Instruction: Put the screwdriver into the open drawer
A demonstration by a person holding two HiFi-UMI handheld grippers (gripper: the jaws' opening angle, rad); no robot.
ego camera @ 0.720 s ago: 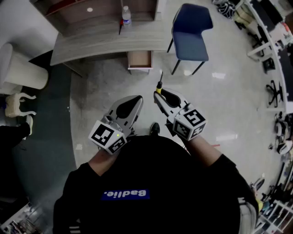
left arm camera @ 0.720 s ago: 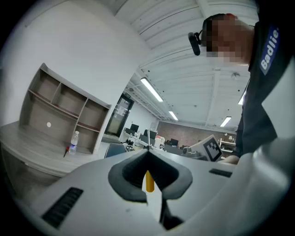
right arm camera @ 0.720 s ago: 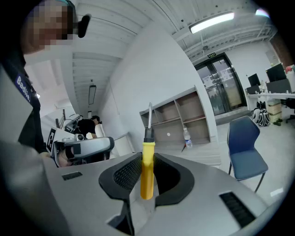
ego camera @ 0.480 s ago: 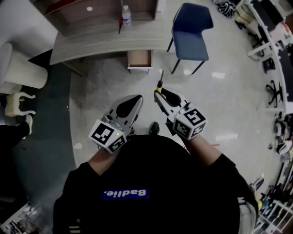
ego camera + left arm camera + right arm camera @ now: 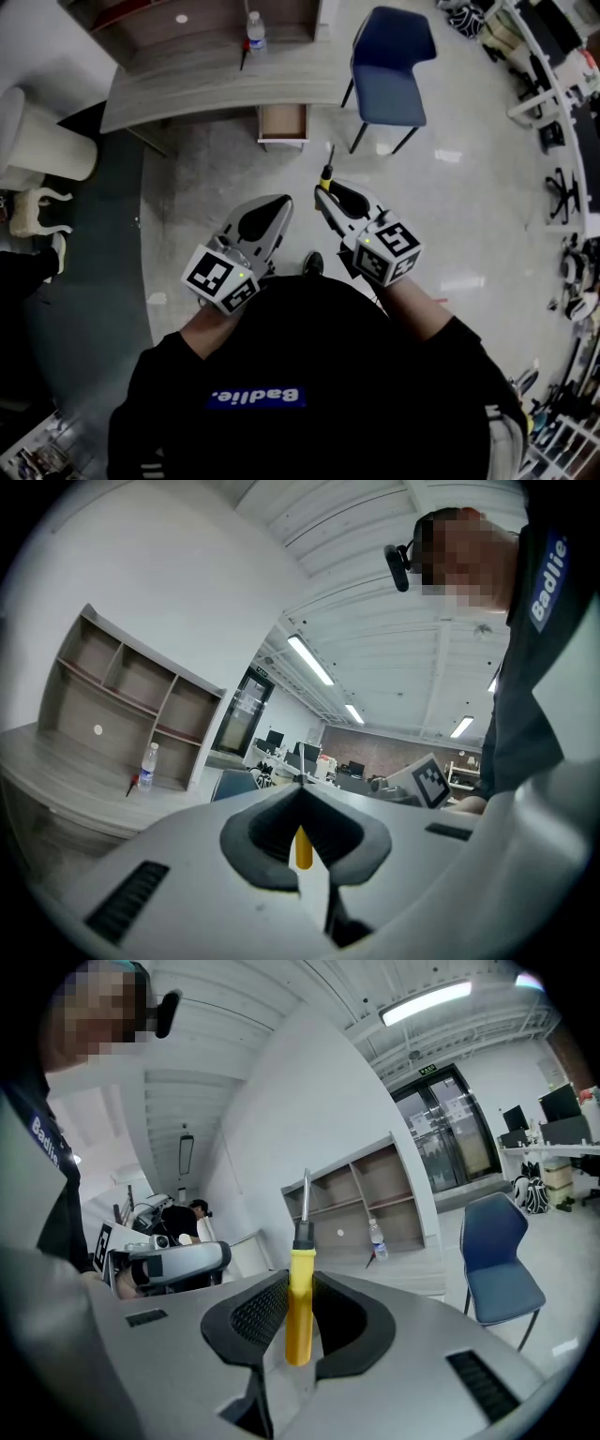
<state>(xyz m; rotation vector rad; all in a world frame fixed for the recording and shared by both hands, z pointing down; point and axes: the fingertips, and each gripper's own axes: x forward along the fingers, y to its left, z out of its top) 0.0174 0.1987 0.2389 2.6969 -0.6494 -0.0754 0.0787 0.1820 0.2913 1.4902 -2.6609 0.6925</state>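
Head view shows bare, glossy pale floor (image 5: 234, 169) between the person and the grey wood-grain desk (image 5: 216, 89) across the top of the frame. The small open drawer (image 5: 283, 120) juts from the desk's front edge at upper centre. A blue chair (image 5: 392, 66) stands just right of the drawer, and cluttered furniture lines the far right edge. The left gripper (image 5: 278, 204), at centre left, has its smooth grey jaws drawn together so the tips meet. Its own view shows only a thin yellow strip through the hollow behind them, and the head view shows nothing held there. The right gripper (image 5: 323, 192), just beside it at centre, is clamped on the screwdriver (image 5: 326, 173). The ribbed black pads (image 5: 258, 1314) press both sides of the yellow plastic handle, and the slim metal shaft points toward the drawer, well apart from it.
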